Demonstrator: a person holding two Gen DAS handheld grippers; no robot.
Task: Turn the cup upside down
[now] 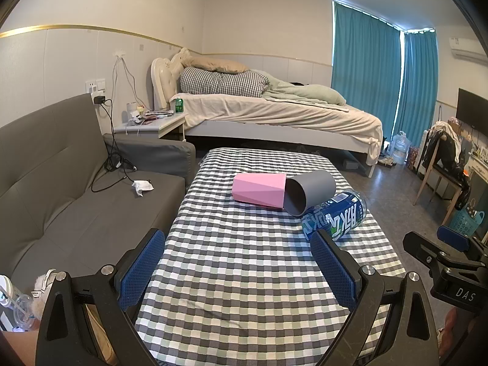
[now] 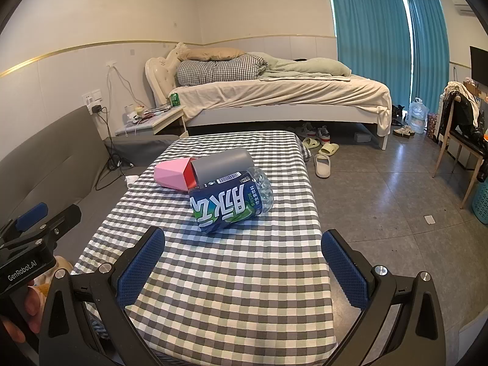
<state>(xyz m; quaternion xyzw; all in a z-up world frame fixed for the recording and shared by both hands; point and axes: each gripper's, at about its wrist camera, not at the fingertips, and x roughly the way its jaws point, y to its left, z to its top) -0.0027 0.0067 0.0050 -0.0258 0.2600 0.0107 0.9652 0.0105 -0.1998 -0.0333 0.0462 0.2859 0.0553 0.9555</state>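
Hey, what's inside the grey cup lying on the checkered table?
The grey cup lies on its side; the left wrist view shows a dark interior, apparently empty. Its far bottom is in shadow, and the pink cup touches its rim.

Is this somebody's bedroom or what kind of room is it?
Most likely a bedroom or small studio flat: there is an unmade bed, a grey sofa and a bedside table, with teal curtains over the window.

Bottle and pink cup seemingly touch grey cup.
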